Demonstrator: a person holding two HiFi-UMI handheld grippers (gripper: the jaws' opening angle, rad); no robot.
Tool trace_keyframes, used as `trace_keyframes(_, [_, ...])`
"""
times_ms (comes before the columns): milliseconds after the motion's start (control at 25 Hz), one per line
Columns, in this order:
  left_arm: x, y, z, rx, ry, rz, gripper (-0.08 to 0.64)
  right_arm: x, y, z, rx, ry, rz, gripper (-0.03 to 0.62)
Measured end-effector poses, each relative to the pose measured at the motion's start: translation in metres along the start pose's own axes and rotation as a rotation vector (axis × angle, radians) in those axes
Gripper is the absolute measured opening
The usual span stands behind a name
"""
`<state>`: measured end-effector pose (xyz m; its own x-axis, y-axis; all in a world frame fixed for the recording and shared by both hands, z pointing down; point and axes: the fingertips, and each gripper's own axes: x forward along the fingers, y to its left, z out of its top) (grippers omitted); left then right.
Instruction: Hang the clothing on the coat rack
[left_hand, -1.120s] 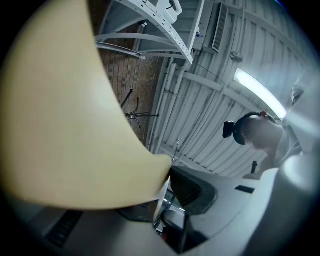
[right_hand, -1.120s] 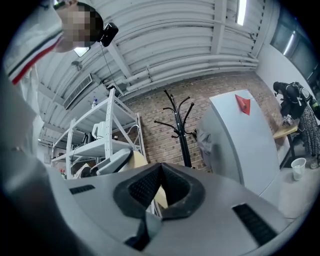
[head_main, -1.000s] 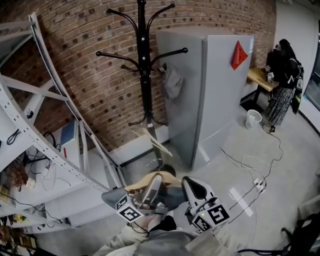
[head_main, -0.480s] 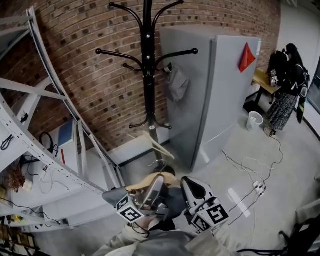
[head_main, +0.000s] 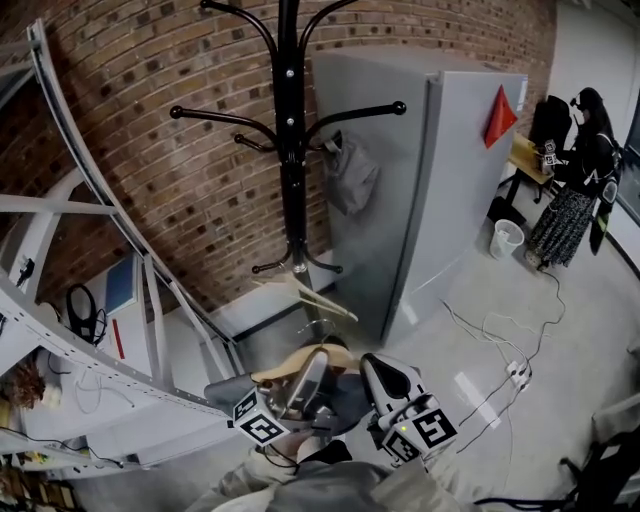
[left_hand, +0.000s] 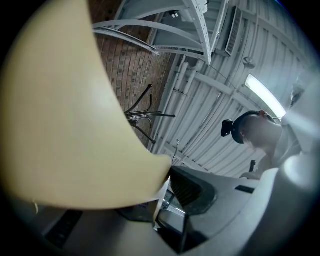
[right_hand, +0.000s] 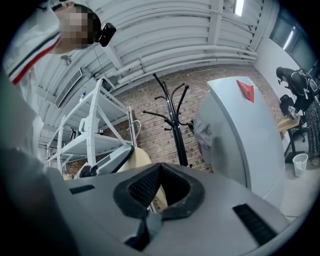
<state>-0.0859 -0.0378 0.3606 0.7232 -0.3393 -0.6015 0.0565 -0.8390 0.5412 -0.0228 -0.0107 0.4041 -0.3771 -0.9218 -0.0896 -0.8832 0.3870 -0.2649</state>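
Observation:
The black coat rack (head_main: 290, 150) stands against the brick wall, straight ahead of me. A grey cloth (head_main: 352, 178) hangs from one right hook, and a bare wooden hanger (head_main: 312, 295) hangs low on the pole. At the bottom of the head view I hold a wooden hanger (head_main: 300, 358) with a grey garment (head_main: 225, 392) draped on it. My left gripper (head_main: 305, 385) is shut on this hanger, which fills the left gripper view (left_hand: 75, 125). My right gripper (head_main: 385, 385) sits beside it, its black pads pinched on a fold of the grey garment (right_hand: 148, 226). The rack (right_hand: 172, 125) is far beyond both.
A tall grey cabinet (head_main: 450, 180) stands right of the rack. White metal shelving (head_main: 90, 250) runs along the left. A person (head_main: 580, 170) stands at a desk far right, near a white bucket (head_main: 507, 238). Cables (head_main: 500, 340) trail over the floor.
The head view has shifted slightly, so the rack and cabinet sit a little differently. Both grippers and the held hanger keep the same place.

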Motion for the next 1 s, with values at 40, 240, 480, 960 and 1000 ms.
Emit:
trace_keyframes(40, [0.003,0.005,0.002,-0.001,0.004,-0.001,0.109,0.005,-0.003,-0.001,0.003,0.004,-0.004,0.023])
trace_keyframes(240, [0.014,0.032,0.012,-0.007,0.017,-0.014,0.109,0.033,-0.016,-0.004,0.01,0.002,-0.017,0.024])
trace_keyframes(480, [0.024,0.059,0.03,-0.02,0.023,-0.026,0.109,0.066,-0.024,-0.005,0.013,0.006,-0.025,0.023])
trace_keyframes(960, [0.029,0.095,0.059,-0.04,0.024,-0.059,0.11,0.11,-0.03,-0.01,-0.007,-0.013,-0.062,0.024])
trace_keyframes(1000, [0.028,0.096,0.06,-0.041,0.024,-0.061,0.11,0.111,-0.028,-0.011,-0.005,0.002,-0.064,0.024])
